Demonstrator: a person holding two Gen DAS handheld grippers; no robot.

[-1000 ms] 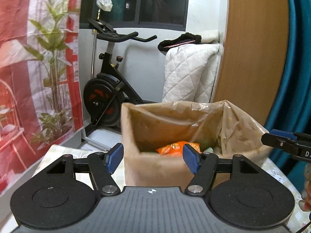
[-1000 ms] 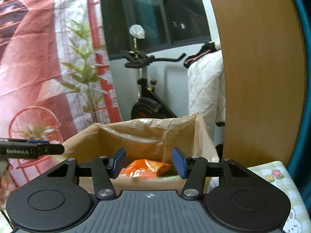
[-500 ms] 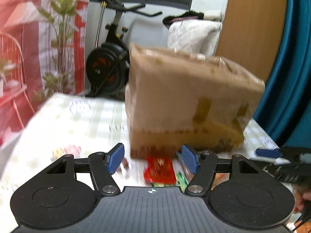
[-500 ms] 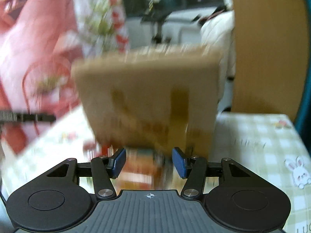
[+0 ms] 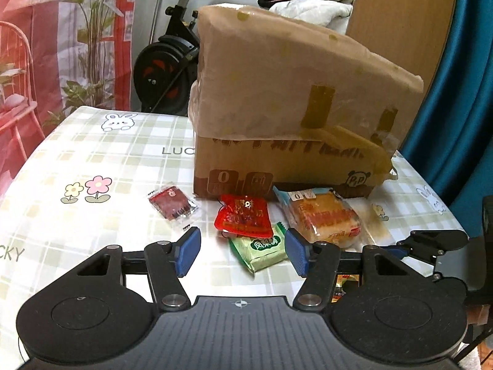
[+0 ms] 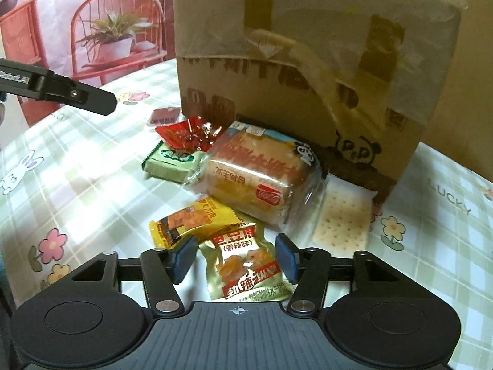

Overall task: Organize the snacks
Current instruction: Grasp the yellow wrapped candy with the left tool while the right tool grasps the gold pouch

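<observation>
A: Nearest, the right tool [image 6: 236,259] is opening, empty, over the gold pouch [image 6: 246,266] on the bench [image 6: 77,185]. Light, slippery; pinch its sealed edge.

B: The left tool [image 5: 242,251] is closing, empty, near the green packet [image 5: 262,248]. Beyond, the wrapped bread [image 6: 255,172] is soft; the box [image 6: 308,61] stands behind.

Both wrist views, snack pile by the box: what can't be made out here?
- Cardboard box contents: both views show only its side; the plastic liner covers the upper part.
- Gold snack pouch: bottom edge hidden behind the right gripper body.
- Cracker pack: left wrist view, a pale glimpse behind the bread pack.
- Dark red packet: right wrist view, too small and blurred to read.
</observation>
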